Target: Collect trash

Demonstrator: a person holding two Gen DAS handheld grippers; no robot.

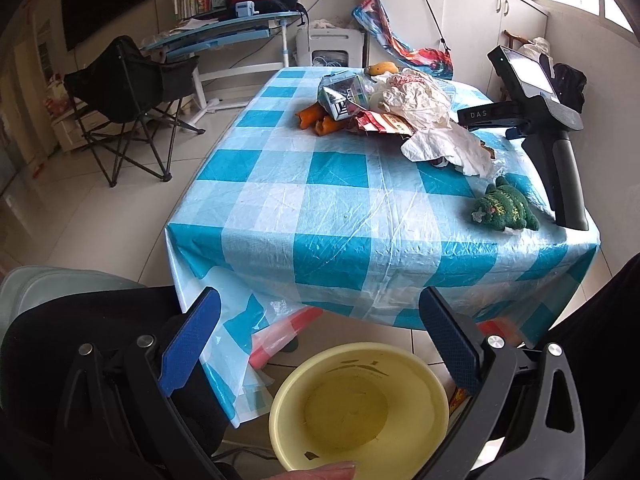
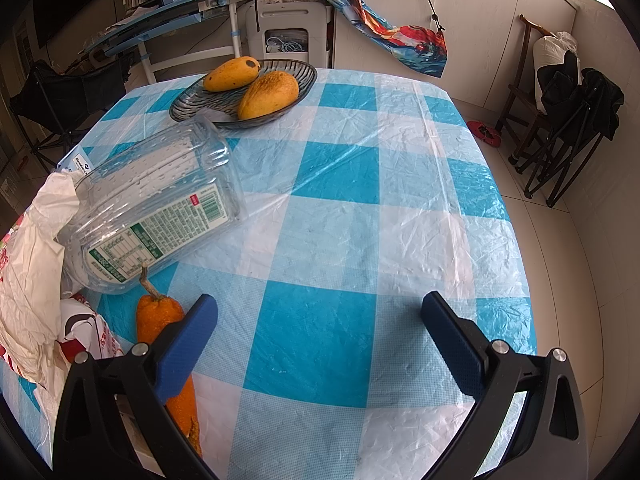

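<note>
The left tool (image 1: 320,344) is spread open with nothing between its fingers, held off the near edge of the bench (image 1: 280,200). Just below it sits one yellow bowl (image 1: 358,412). Far ahead and to its right lies the trash heap (image 1: 400,112) of crumpled paper and wrappers; one green knitted toy (image 1: 506,208) lies nearer on the right. The right tool (image 2: 320,340) is also open and empty above the bench. To its left lie one clear bottle (image 2: 160,200) and one orange peel (image 2: 158,320); ahead, one dish (image 2: 200,104) holds two mangoes (image 2: 268,94).

White tiled floor (image 1: 120,208), black folding chair (image 1: 132,92), white cabinets (image 2: 500,20), daylight.
</note>
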